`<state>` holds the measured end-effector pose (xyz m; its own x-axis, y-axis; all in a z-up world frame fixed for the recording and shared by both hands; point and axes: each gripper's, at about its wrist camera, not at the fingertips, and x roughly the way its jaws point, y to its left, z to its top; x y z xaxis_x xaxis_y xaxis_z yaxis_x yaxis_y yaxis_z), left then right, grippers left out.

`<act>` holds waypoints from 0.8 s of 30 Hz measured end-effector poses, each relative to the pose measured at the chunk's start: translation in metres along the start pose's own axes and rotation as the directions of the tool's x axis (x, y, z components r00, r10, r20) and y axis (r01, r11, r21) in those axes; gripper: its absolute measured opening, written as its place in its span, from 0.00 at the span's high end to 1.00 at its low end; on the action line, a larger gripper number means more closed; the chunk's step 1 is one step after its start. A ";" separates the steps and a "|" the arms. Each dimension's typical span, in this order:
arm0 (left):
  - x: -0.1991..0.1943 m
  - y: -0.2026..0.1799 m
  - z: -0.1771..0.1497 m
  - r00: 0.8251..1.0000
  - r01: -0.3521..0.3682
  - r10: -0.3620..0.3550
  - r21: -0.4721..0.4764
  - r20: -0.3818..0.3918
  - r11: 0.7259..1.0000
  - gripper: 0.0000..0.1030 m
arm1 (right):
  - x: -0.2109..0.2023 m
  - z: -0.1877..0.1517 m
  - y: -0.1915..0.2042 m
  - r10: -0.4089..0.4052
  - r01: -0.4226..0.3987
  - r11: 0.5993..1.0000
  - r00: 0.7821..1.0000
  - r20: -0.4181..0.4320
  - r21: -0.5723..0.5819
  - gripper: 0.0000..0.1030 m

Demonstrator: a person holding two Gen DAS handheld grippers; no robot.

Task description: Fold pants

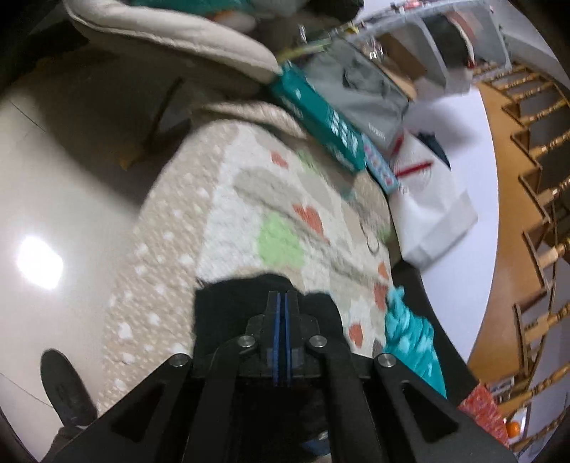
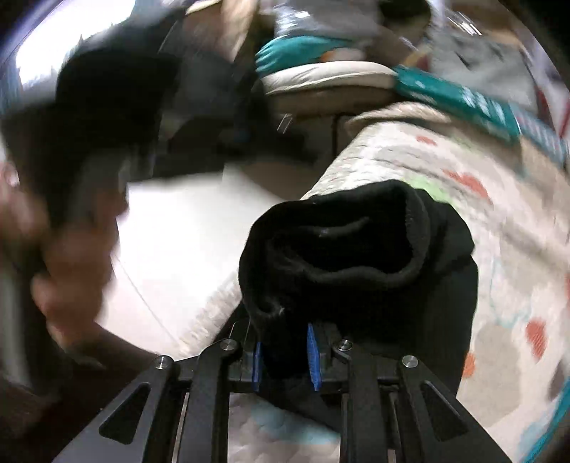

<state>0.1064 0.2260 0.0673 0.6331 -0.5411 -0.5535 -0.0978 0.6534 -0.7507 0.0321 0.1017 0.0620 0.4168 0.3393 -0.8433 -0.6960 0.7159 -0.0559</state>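
The black pants [image 1: 228,302] hang under my left gripper [image 1: 283,302], whose blue-padded fingers are pressed together on the fabric. In the right wrist view a thick bunched black part of the pants with a ribbed hem [image 2: 356,249] sits between the fingers of my right gripper [image 2: 285,352], which are a little apart and clamp the cloth. Both grippers hold the pants above a quilted blanket [image 1: 249,213] with orange hearts and green patches, also seen in the right wrist view [image 2: 463,178]. The view is motion-blurred.
A teal box [image 1: 320,117] and a white bag [image 1: 427,199] lie at the blanket's far edge. A beige cushion [image 1: 160,28] is behind. Glossy floor [image 1: 53,178] lies left, a teal cloth [image 1: 409,338] right. A hand [image 2: 64,249] holding the other gripper shows left.
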 end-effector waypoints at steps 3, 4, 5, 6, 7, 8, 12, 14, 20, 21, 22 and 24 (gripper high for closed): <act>-0.011 0.007 0.007 0.997 -0.053 0.053 -0.008 0.048 0.999 0.91 | 0.012 -0.010 0.031 -0.105 0.104 0.981 0.995 0.002 -0.161 0.69; -0.014 0.010 0.008 0.997 -0.058 0.059 -0.020 0.052 0.998 0.86 | 0.014 -0.015 0.039 -0.112 0.111 0.975 0.994 0.006 -0.194 0.60; -0.015 0.014 0.009 0.997 -0.057 0.059 -0.036 0.052 0.998 0.84 | 0.014 -0.017 0.041 -0.105 0.105 0.972 0.994 0.008 -0.208 0.55; -0.017 0.019 0.010 0.997 -0.049 0.053 -0.061 0.051 0.997 0.82 | 0.010 -0.019 0.045 -0.089 0.089 0.972 0.996 0.012 -0.219 0.45; -0.019 0.024 0.009 0.998 -0.041 0.045 -0.079 0.051 0.996 0.81 | 0.007 -0.020 0.045 -0.071 0.072 0.973 0.997 0.012 -0.221 0.36; -0.020 0.028 0.010 0.998 -0.029 0.034 -0.100 0.051 0.995 0.81 | 0.003 -0.021 0.046 -0.057 0.058 0.973 0.998 0.013 -0.223 0.34; -0.029 0.040 0.009 0.997 0.028 -0.016 -0.171 0.072 0.985 0.74 | -0.031 -0.026 0.038 0.031 -0.028 0.977 0.999 0.010 -0.213 0.34; -0.033 0.042 0.008 0.996 0.035 -0.020 -0.189 0.082 0.981 0.71 | -0.047 -0.023 0.024 0.076 -0.073 0.983 0.997 0.009 -0.167 0.34; -0.036 0.045 0.005 0.996 0.039 -0.020 -0.219 0.086 0.975 0.69 | -0.081 0.005 -0.028 0.015 -0.019 0.999 0.997 0.076 0.049 0.62; -0.037 0.046 0.004 0.996 0.036 -0.017 -0.224 0.088 0.974 0.69 | -0.078 0.017 -0.034 0.015 -0.021 0.997 0.996 0.085 0.071 0.67; -0.038 0.048 0.004 0.996 0.036 -0.016 -0.230 0.091 0.972 0.69 | -0.072 0.027 -0.036 0.029 -0.037 0.996 0.996 0.087 0.083 0.68; -0.041 0.052 0.005 0.995 0.035 -0.011 -0.245 0.100 0.969 0.69 | -0.053 0.047 -0.039 0.057 -0.063 0.992 0.997 0.057 0.106 0.68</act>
<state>0.0791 0.2842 0.0527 0.7076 -0.4924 -0.5068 -0.2607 0.4847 -0.8349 0.0646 0.0844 0.1342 0.4089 0.4140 -0.8133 -0.6549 0.7538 0.0545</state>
